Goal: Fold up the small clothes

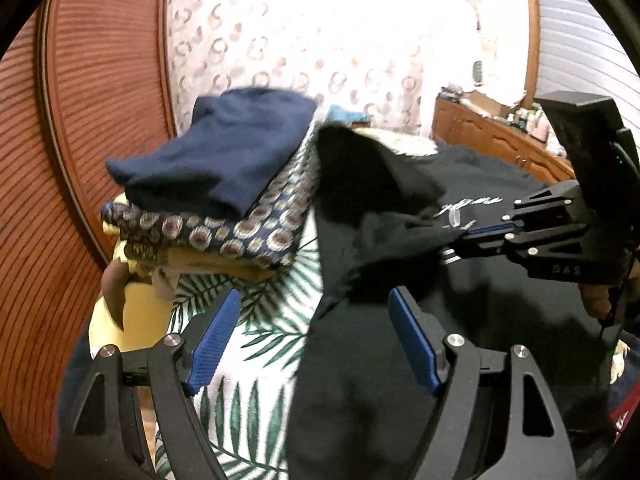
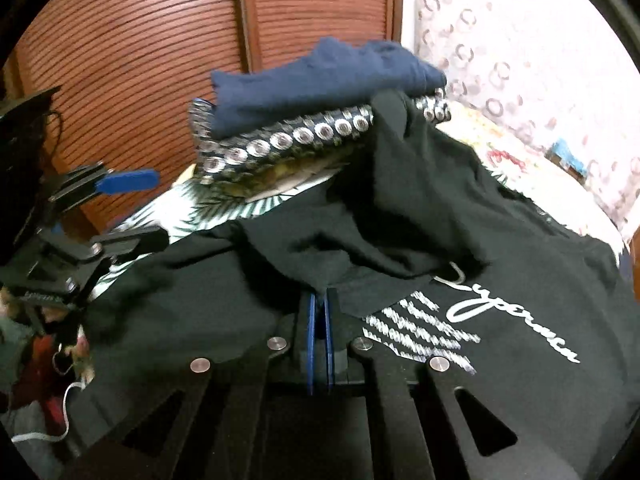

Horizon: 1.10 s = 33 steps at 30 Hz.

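Black shirt spread on bed beside folded stack | right tongs pinching what looks like a sleeve edge | left tongs wide, empty | fold advice: carry sleeve inward, keep fabric taut, avoid nudging stack.

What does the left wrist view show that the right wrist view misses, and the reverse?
Only the left wrist view shows the wooden dresser with clutter on top, and the left gripper open with nothing between its pads. Only the right wrist view shows the striped white print under the script. Both show the right gripper shut on the black T-shirt and the folded stack behind.
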Available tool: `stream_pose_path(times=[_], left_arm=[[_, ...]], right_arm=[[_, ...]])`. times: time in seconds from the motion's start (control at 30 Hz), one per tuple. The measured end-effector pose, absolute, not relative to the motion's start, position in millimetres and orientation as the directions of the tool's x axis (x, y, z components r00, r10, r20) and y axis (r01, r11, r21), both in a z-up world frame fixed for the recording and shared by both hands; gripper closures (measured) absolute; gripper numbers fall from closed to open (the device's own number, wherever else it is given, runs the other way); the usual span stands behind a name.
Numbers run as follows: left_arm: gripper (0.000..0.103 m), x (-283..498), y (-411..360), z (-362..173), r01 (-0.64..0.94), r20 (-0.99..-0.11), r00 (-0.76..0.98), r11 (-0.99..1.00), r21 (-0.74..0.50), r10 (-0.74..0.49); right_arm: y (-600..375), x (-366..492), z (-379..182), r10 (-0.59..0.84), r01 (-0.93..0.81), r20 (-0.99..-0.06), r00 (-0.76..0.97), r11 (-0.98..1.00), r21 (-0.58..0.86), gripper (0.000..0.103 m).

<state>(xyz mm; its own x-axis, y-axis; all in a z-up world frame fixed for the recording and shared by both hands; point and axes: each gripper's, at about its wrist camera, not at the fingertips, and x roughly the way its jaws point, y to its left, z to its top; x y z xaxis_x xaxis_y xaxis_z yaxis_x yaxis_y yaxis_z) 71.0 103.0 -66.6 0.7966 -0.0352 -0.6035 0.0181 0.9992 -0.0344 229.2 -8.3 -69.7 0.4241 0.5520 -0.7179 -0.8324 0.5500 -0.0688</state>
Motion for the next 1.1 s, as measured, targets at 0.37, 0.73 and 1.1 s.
stream_pose_path(times=[0.37, 0.73, 1.1], left_arm=[[0.026, 100.8, 87.8, -68.8, 0.019, -0.627, 0.778, 0.999, -0.03, -0.034], [0.026, 140.3, 73.8, -104.1, 0.052, -0.758, 0.653, 0.998, 0.046, 0.001], [0.013, 144.3, 87.1, -114.9, 0.018, -0.776, 0.629, 0.999, -0.037, -0.04]], right_arm=[[-45.4, 249.7, -61.5, 0.577, -0.795, -0.69, 0.437, 0.607, 0.004, 0.053], [-13.7, 298.0, -93.2, 0.505, -0.76, -0.708, 0.495, 0.647, -0.07, 0.053], [-5.6, 295.9, -98.9, 0.498, -0.803, -0.723, 0.478, 0.582, -0.13, 0.1]])
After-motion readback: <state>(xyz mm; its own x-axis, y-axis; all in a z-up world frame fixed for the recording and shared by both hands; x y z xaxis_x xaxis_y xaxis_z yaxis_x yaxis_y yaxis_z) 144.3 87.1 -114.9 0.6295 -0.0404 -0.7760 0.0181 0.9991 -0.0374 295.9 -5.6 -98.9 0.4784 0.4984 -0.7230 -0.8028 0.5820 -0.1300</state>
